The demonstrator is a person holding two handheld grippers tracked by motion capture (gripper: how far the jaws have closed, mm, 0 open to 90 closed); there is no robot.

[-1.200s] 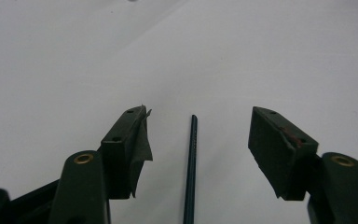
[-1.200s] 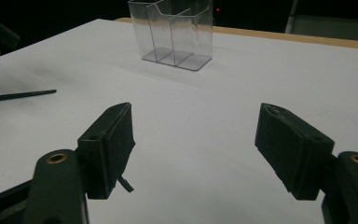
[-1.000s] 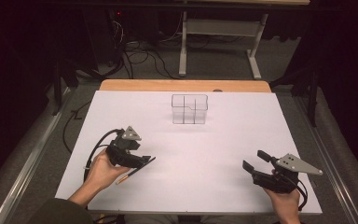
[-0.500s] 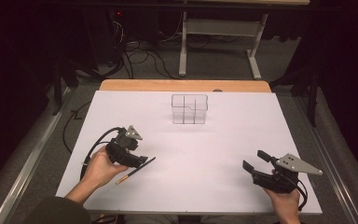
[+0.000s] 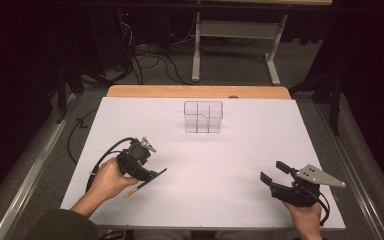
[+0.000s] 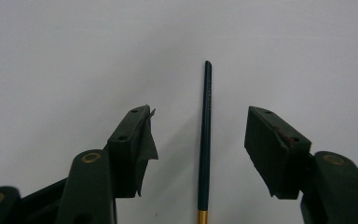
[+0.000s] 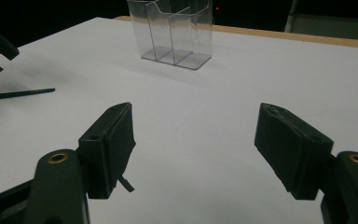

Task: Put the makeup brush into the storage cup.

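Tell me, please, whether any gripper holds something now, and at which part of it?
Nothing is held. The pencil lies between the left gripper jaws, which have been closing but do not touch it. The right gripper is open.

left gripper: black body, grey three-cornered plate on top, black cable looping from its rear; two blocky black jaws with small screw holes and brass-coloured rivets, a torn flap of dark pad lining on one, reddish scuffs on the other; right gripper: black, larger grey plate with dark holes, black cable; brass-coloured rivets; dark olive sleeve on left forearm
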